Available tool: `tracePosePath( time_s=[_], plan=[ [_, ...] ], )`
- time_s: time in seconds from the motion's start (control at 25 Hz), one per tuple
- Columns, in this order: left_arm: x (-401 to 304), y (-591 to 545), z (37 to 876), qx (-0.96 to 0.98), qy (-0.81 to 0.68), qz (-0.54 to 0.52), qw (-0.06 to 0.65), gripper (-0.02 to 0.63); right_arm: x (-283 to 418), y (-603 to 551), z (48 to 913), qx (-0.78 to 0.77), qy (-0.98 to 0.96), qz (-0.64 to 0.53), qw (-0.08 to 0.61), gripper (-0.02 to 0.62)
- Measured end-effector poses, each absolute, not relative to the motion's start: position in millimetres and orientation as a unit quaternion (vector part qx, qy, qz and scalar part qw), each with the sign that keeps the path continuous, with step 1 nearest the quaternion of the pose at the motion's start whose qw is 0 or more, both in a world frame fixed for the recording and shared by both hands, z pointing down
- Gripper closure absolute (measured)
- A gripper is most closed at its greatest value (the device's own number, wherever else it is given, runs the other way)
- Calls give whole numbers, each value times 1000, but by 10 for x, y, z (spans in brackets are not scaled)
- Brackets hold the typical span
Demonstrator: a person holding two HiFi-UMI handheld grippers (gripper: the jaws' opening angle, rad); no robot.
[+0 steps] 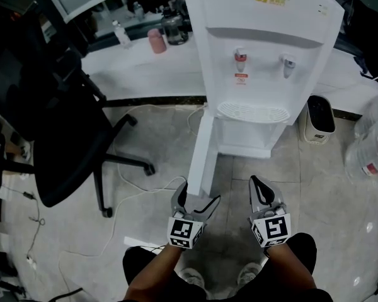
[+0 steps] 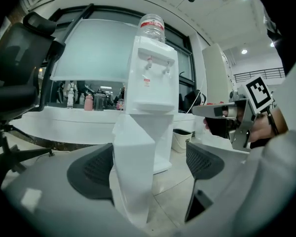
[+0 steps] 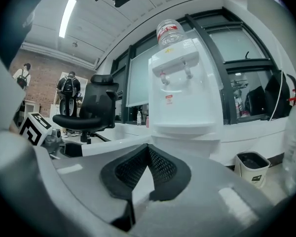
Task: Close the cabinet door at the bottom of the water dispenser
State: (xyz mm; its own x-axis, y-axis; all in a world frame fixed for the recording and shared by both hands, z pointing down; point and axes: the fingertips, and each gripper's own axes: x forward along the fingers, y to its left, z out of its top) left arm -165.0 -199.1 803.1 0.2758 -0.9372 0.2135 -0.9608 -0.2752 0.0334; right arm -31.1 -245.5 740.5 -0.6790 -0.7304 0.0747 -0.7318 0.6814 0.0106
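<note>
The white water dispenser (image 1: 264, 49) stands against the counter. Its bottom cabinet door (image 1: 201, 150) is swung wide open, edge-on toward me. My left gripper (image 1: 194, 200) is open at the door's outer edge. In the left gripper view the door (image 2: 133, 152) stands between the two spread pads (image 2: 91, 169), closer to the left one. My right gripper (image 1: 257, 185) hovers over the floor to the right of the door, shut and empty. In the right gripper view its pads (image 3: 160, 169) meet in front of the dispenser (image 3: 185, 88).
A black office chair (image 1: 63, 124) stands to the left, with cables (image 1: 138, 194) trailing over the floor. A small waste bin (image 1: 319, 118) and a large water bottle (image 1: 372, 143) sit right of the dispenser. Bottles and a pink cup (image 1: 156, 41) stand on the counter.
</note>
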Motion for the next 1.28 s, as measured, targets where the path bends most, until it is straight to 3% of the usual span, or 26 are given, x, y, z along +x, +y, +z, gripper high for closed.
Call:
tracePosePath(
  time_s=[1.28],
  plan=[
    [-86,-2590,7987,889,-445,76,71,155,619,-2594,7394,483,-874,24,45,592]
  ],
)
